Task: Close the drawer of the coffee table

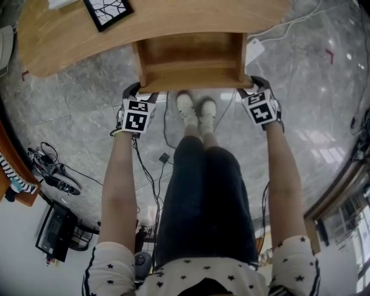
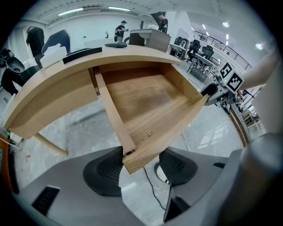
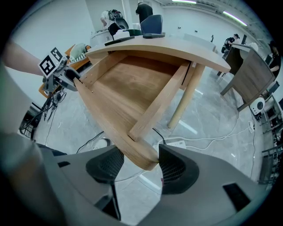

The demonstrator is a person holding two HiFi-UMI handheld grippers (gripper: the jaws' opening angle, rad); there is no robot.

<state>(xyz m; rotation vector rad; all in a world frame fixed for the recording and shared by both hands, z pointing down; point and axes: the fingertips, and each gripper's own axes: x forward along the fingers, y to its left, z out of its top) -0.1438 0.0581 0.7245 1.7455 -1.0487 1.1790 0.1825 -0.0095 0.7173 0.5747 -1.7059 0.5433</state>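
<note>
- The drawer (image 1: 192,53) sticks far out of the wooden bench (image 1: 173,20), toward the person. It is open, and its bare wood bottom shows.
- The left tongs (image 1: 140,93) are at the left front corner of the drawer. The right tongs (image 1: 255,85) are at the right front corner.
- In the left gripper view, the drawer (image 2: 146,106) corner sits right between the two dark pads of the left tongs (image 2: 140,170). The corner fills the gap, so the tongs seem to pinch it, though it is hard to be sure how tight.
- In the right gripper view, the rounded drawer (image 3: 128,92) corner sits between the pads of the right tongs (image 3: 140,165) in the same way. It touches the right-hand pad.
- Each gripper view shows the other tongs at the far corner of the drawer front.
- A black picture frame (image 1: 108,11) lies on the bench top, well back from the drawer.
- The person's white shoes (image 1: 195,108) stand on the grey stone floor (image 1: 81,115), just under the drawer front, between the two tongs.
- Thin cables (image 1: 163,130) run over the floor near the shoes.
</note>
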